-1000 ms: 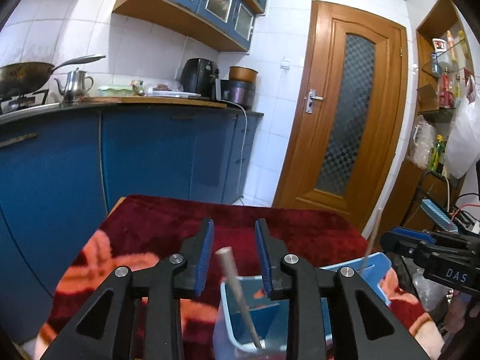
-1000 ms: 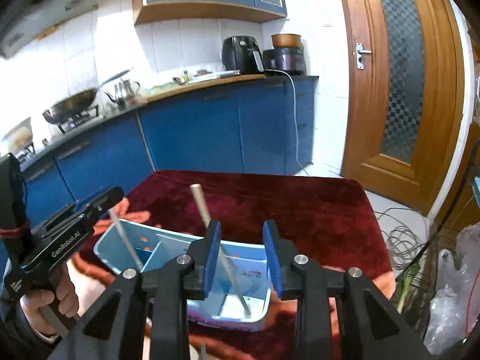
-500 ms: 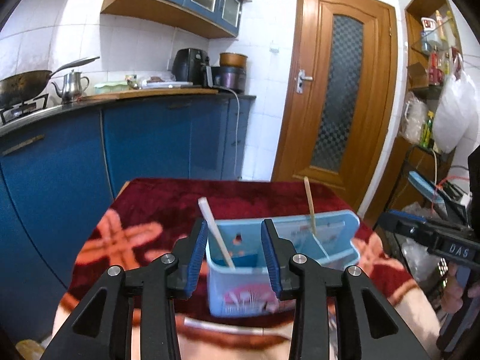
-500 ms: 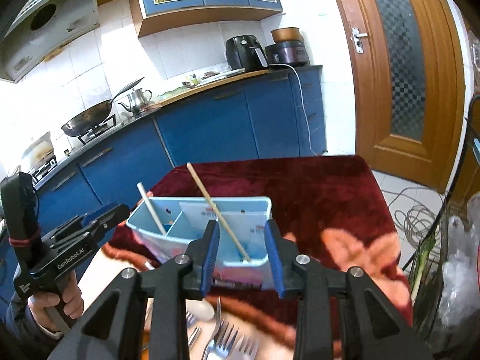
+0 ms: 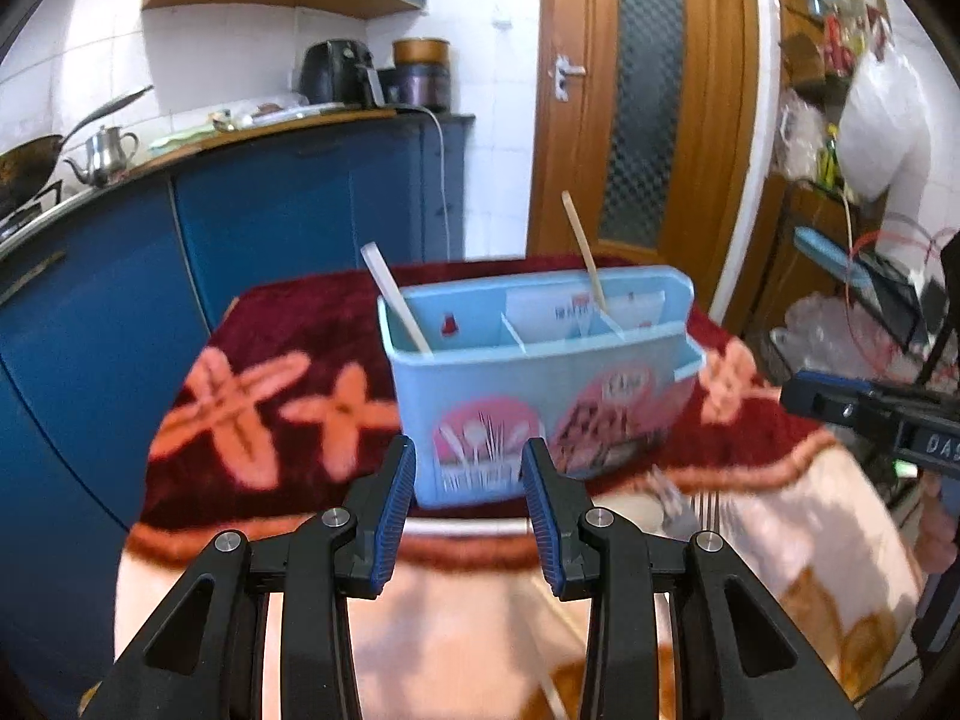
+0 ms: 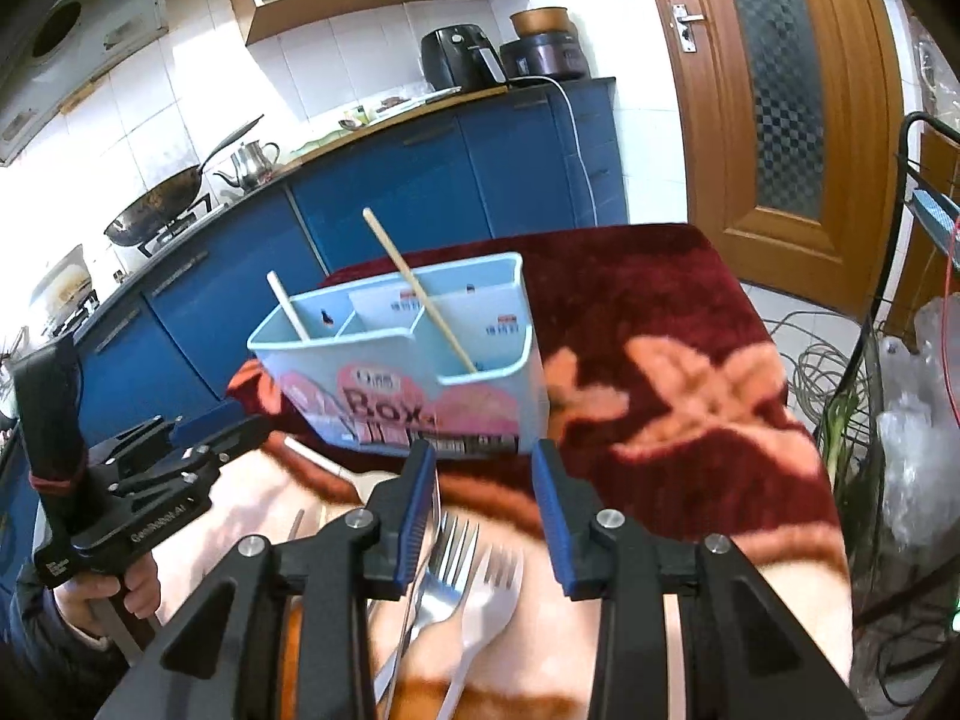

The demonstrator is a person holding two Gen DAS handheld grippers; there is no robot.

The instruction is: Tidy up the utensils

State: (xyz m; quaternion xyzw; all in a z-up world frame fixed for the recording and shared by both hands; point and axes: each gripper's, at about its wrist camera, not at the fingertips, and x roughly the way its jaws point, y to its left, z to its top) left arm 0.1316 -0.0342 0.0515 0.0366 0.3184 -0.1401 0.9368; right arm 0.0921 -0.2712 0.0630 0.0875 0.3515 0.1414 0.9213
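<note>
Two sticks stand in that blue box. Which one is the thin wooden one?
The thin wooden stick leans in the right-hand compartment of the box. The other stick, in the left end compartment, is wider and white.

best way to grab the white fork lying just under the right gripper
Judging by its pose, take the white fork by the neck just below the tines, coming straight down with the right gripper, which is open above it. It lies flat on the blanket, tines toward the blue box, with steel forks tight on its left.

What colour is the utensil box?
Light blue with pink printed graphics on the utensil box; clearest in right wrist view.
</note>
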